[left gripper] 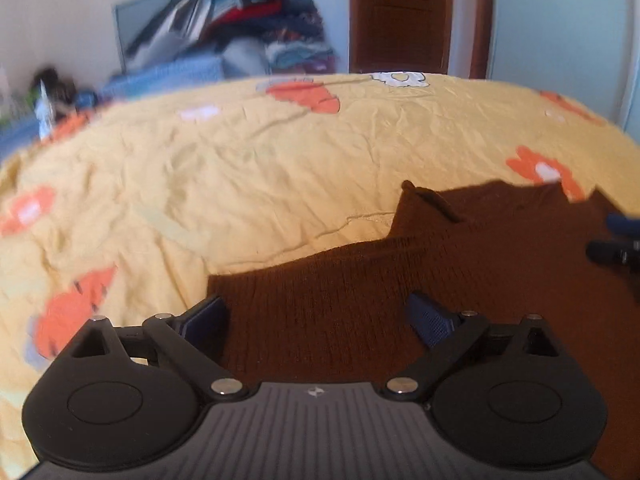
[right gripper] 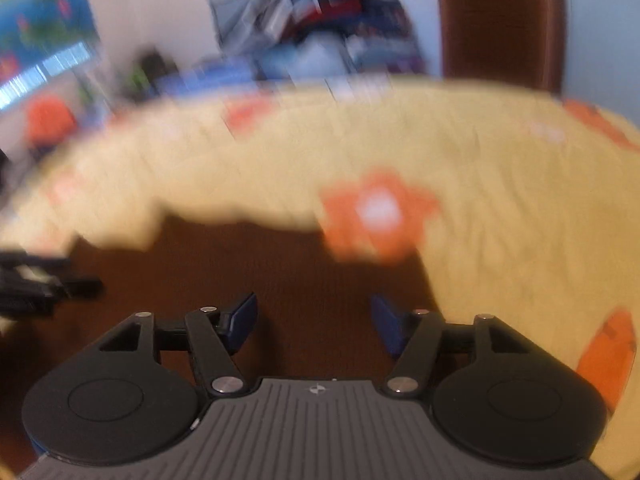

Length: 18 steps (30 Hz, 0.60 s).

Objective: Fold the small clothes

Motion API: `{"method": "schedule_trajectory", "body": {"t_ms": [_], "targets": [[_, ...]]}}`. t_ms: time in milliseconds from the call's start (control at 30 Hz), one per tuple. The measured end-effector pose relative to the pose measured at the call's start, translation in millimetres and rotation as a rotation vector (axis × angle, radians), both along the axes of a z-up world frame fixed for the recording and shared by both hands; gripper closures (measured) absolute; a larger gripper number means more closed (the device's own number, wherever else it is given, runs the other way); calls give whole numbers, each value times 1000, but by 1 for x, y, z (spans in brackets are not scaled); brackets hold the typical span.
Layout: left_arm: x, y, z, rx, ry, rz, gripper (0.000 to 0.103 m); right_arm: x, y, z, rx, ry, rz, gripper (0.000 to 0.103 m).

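Brown knitted garment lies spread flat on the bed's yellow cover, which is printed with orange flowers; its ribbed hem edge runs just ahead of the left gripper, and a stepped corner of it points toward the far side of the bed. That gripper's fingers stand spread wide and released, poised over the garment with nothing between them; whether their tips touch the knit cannot be told. The right gripper also hangs over the garment, near its edge beside an orange flower; its fingers are parted less widely and grasp nothing. The right wrist view is heavily blurred. Each gripper shows at the edge of the other's view, both over the brown garment. Beyond the bed's far side from the garment, a pile of mixed clothes is heaped against a pale wall, and a dark wooden door stands to the pile's right
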<state>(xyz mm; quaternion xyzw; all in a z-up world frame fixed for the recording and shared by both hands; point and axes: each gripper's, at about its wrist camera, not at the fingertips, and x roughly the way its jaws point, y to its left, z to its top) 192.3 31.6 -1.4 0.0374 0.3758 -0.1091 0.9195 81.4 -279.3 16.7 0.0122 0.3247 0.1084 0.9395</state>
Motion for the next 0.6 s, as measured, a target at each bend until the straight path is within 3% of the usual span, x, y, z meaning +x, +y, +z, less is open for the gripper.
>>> {"method": "schedule_trajectory", "body": {"t_ms": [67,167,267,300,367,400,467,533,600], "targets": [[0,2,0,9,7,25,0,-3,-1,1,12,-3,-28,36],[-13,0,10,62,36,81,1,-8,9,4,-57,10,-46,35],[-43,7,24,17,56,88,1,-31,14,18,-31,5,-87,29],[-53,8,26,0,54,78,1,-46,15,24,-6,-19,-64,25],[-62,5,20,2,75,54,1,-70,18,27,12,-37,-42,4],[-62,2,14,20,85,49,1,-75,20,23,-5,-13,-34,4],[-66,1,8,20,31,47,0,-76,19,3,-52,58,-39,4],[-69,2,4,17,-10,51,0,-95,18,-7,-82,-31,-2,4],[-73,1,1,21,-51,51,0,-99,18,-3,-85,-15,-18,4]]}}
